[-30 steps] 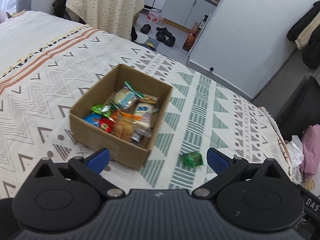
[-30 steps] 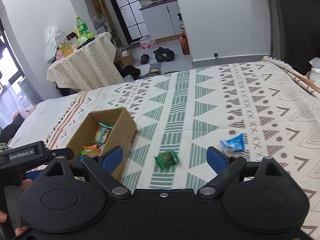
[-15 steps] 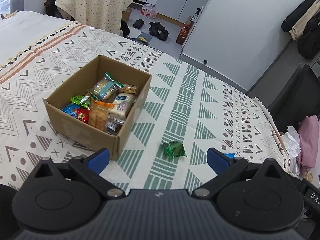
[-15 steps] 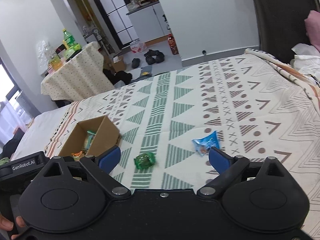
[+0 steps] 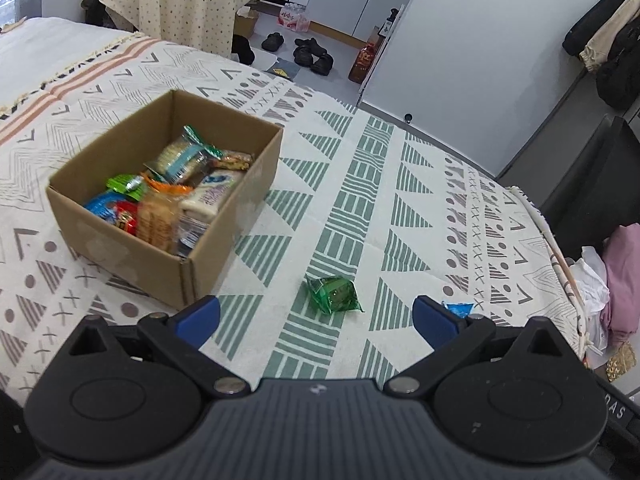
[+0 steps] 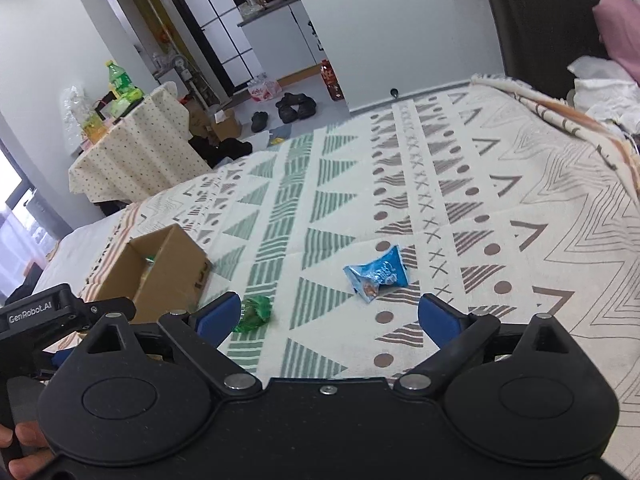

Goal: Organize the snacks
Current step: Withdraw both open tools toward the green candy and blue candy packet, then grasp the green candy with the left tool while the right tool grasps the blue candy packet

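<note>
Looking at the patterned cream-and-green bedspread [image 5: 360,184], two snacks are loose outside the open brown cardboard box [image 5: 160,264], which is already stuffed with wrapped snacks. The crinkly green foil snack packet [image 5: 333,294] sits dead ahead of the left gripper [image 5: 316,318], between its blue fingertips [image 5: 200,314] and a bit beyond, with the box off to its left. Jaws are spread wide, holding nothing. The shiny blue snack wrapper [image 6: 378,276] lies just ahead of the right gripper [image 6: 330,318], slightly right of centre, its long axis slanting across the jaw line. That one's wide open and empty too. So I'd guess left takes green, right takes blue, since each is nearer its own.
</note>
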`<state>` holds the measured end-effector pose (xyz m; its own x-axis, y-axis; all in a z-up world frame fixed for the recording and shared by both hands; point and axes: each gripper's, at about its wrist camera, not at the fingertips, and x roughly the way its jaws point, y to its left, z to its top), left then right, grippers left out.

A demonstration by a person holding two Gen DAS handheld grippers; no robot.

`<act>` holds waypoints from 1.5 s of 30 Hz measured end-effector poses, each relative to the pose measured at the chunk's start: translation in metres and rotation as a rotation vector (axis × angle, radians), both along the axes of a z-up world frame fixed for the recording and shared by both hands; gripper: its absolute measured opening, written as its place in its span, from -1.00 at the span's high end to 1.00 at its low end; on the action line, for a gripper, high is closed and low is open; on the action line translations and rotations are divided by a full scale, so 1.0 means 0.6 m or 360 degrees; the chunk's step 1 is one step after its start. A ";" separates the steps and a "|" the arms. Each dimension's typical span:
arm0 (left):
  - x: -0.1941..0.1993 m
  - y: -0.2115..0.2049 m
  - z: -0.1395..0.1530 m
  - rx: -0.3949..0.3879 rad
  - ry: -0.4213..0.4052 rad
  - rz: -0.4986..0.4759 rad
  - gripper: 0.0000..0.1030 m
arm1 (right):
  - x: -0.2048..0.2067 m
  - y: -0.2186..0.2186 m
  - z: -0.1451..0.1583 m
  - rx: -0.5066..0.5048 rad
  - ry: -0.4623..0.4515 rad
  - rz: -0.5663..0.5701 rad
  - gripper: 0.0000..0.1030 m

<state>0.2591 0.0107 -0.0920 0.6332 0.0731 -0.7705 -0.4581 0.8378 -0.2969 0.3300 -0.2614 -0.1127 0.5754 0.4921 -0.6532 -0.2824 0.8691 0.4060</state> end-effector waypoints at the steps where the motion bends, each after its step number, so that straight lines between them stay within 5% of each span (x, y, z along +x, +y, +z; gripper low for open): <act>1: 0.004 -0.001 -0.007 0.0003 0.0002 0.0003 -0.95 | 0.006 0.000 -0.006 0.0000 0.0007 -0.0003 -0.86; 37: 0.164 -0.025 -0.172 -0.0108 0.0199 -0.0006 -0.15 | 0.149 0.066 -0.125 -0.0248 0.0093 0.0086 -0.85; 45: 0.165 -0.022 -0.176 -0.0087 0.0239 0.0019 0.22 | 0.166 0.076 -0.140 -0.0283 0.0108 0.0105 -0.81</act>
